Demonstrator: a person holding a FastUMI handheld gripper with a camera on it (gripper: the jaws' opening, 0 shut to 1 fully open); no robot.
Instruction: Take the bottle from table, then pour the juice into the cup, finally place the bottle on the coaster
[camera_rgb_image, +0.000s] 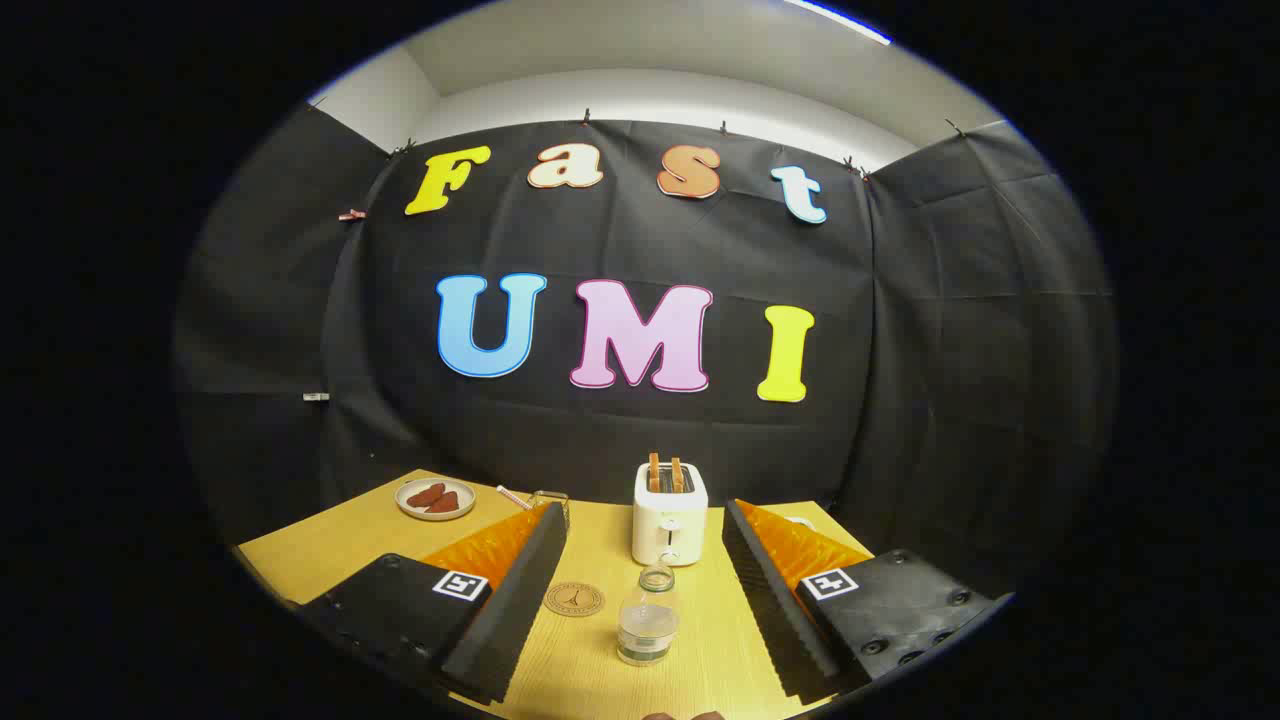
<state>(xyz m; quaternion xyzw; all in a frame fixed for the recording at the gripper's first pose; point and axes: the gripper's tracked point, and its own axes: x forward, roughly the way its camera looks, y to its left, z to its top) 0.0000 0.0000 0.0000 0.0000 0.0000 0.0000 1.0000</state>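
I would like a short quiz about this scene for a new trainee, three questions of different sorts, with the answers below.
1. True or false: the gripper is shut on the bottle.
2. Multiple choice: the round coaster lies
A. on the plate
B. on the table beside the bottle, between the fingers
C. on top of the toaster
3. Fill in: the slices of toast stand in the slots of the ____.

Key
1. False. The fingers are wide open, the bottle stands upright between them, and neither touches it.
2. B
3. toaster, which stands beyond the bottle.
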